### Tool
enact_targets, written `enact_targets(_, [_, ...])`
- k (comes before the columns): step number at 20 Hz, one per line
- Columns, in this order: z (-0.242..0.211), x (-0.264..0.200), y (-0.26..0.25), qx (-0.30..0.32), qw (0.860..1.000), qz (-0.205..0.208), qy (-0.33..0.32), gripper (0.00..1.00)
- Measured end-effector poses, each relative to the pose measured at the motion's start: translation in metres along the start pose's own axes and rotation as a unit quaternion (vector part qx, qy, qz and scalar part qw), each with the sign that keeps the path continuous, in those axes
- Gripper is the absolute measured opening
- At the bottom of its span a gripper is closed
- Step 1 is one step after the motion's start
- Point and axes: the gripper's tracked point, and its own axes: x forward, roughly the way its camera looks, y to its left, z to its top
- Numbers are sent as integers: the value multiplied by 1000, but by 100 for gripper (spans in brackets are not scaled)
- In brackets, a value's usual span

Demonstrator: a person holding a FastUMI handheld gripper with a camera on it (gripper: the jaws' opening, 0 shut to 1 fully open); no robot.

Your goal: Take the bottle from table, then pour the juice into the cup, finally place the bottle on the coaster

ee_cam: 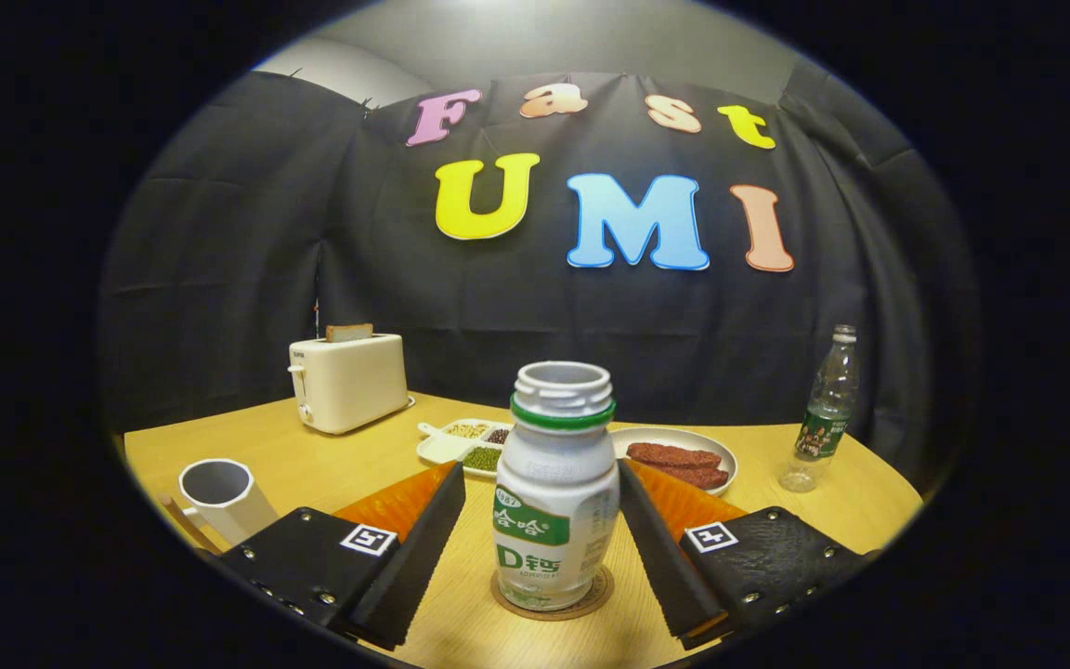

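Pale wooden table runs under everything, with black cloth hung as the wall behind it. Nearest, the gripper has its jaws spread apart, the two black fingers angled out to either side and touching nothing. Between them stands the bottle, upright, white with a green ring under its open, capless neck and a green-and-white label. Small gaps show between its sides and both fingers. It sits on the round coaster, whose brown rim peeks out around its base. Beside the left finger, a little further back, a white cup with a handle stands with its mouth tilted toward the camera; whether it holds any liquid cannot be told. Behind the bottle lies a white divided tray holding beans or grains in separate compartments, and next to it a plate with dark reddish sausages. Further left is a cream toaster with a slice of bread sticking up. Far right stands a clear plastic water bottle with a green label
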Motion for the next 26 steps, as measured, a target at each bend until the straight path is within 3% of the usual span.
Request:
enact_targets(6, [73, -37, 4, -41, 996, -18, -76, 97])
enact_targets(15, [193, -146, -16, 7, 986, -59, -157, 95])
enact_targets(26, [184, -230, -86, -9, 976, -135, -168, 94])
